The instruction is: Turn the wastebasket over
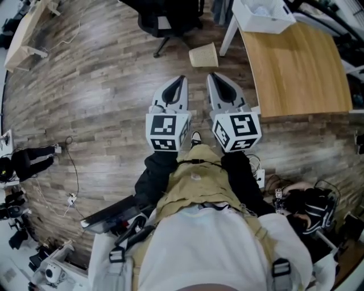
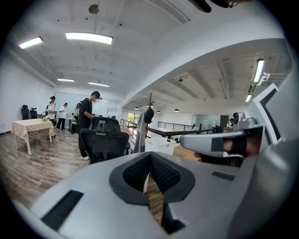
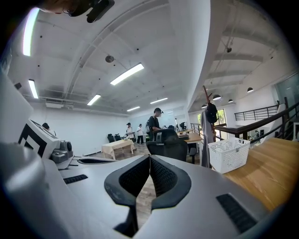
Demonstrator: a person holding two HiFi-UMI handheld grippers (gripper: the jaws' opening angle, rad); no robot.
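Observation:
The wastebasket is a small beige woven bin on the wood floor, just left of the desk leg; it looks tipped on its side. Both grippers are held side by side in front of the person and point toward it, well short of it. The left gripper is shut, its tips touching with nothing between them, as the left gripper view also shows. My right gripper is likewise shut and empty. Neither gripper view shows the wastebasket.
A wooden desk stands at the right with a white plastic basket on its far end. A black office chair is behind the wastebasket. Cables and gear lie at the left. People stand far off.

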